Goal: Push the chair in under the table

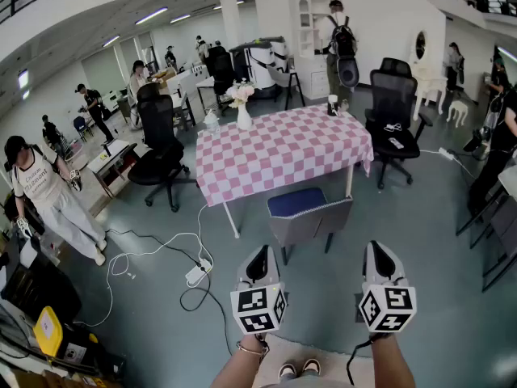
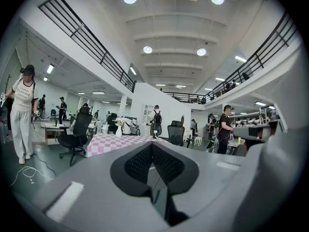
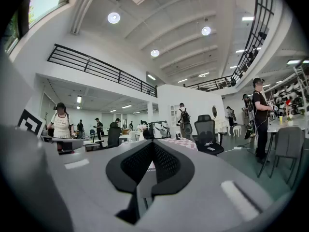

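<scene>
Nearest, well short of the table: left gripper and right gripper, side by side, level, noses aimed at it. Jaws pressed together on both, nothing between them, dark pads meeting along one seam in each gripper view. No contact with anything.

Next, between grippers and table: the chair, grey shell, blue seat, backrest turned toward the grippers, seat front tucked only a little beneath the table's near edge. Straight ahead of the gap between the two grippers, so neither hand clearly nearer. Left roughly in line with the backrest's left corner, right lying just outside its right corner. Push axis running from the backrest straight toward the table's middle, between the white legs. Probably a matter of closing the distance, setting both closed noses on the backrest's top rim, then driving forward evenly to avoid skewing.

Underfoot, smooth grey floor, likely easy sliding. Out from the table's front-left leg: white cable and power strip, seemingly clear of the push line.

On the table: pink-and-white checked cloth, vase of flowers at the far-left corner. Beyond each end of the table, a black office chair. Farther off, an open hall with desks and people.
</scene>
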`<state>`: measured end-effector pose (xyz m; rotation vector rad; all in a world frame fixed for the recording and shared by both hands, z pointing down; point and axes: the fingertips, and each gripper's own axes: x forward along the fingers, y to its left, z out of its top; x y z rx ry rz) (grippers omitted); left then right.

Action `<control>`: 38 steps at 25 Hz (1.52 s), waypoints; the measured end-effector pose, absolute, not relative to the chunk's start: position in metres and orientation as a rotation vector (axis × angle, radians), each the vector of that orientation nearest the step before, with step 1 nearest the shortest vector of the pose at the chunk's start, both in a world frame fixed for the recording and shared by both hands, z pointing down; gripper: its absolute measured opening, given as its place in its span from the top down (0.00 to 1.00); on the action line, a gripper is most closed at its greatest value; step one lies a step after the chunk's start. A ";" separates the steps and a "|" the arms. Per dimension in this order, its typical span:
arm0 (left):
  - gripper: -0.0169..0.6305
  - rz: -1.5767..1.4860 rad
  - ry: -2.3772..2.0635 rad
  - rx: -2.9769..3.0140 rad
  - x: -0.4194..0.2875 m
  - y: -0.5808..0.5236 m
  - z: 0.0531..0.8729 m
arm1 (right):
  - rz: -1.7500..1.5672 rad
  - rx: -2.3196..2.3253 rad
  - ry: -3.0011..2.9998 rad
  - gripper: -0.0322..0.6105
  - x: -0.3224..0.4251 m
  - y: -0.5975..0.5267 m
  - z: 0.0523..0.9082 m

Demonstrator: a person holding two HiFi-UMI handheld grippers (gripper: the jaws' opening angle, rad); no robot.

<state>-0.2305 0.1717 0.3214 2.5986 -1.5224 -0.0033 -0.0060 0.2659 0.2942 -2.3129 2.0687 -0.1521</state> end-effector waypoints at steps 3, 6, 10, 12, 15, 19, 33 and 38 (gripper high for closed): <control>0.97 0.000 -1.525 2.602 -0.229 0.170 0.319 | -0.153 -2.319 2.065 0.94 -0.004 0.265 0.292; 0.97 0.006 -1.522 2.605 -0.229 0.170 0.319 | -0.152 -2.332 2.059 0.94 -0.002 0.265 0.293; 0.97 0.018 -1.510 2.612 -0.228 0.171 0.322 | -0.173 -2.293 2.059 0.94 -0.005 0.263 0.298; 0.97 0.031 -1.504 2.611 -0.227 0.171 0.325 | -0.185 -2.280 2.044 0.94 -0.004 0.263 0.300; 0.97 0.043 -1.500 2.607 -0.225 0.170 0.327 | -0.200 -2.282 2.019 0.94 -0.002 0.264 0.302; 0.97 0.051 -1.502 2.590 -0.227 0.170 0.331 | -0.197 -2.266 2.029 0.94 -0.004 0.264 0.304; 0.86 0.078 -1.457 2.593 -0.223 0.175 0.336 | -0.221 -2.260 2.071 0.92 -0.009 0.262 0.307; 0.82 0.088 -1.452 2.604 -0.222 0.175 0.334 | -0.218 -2.244 2.087 0.85 -0.012 0.259 0.305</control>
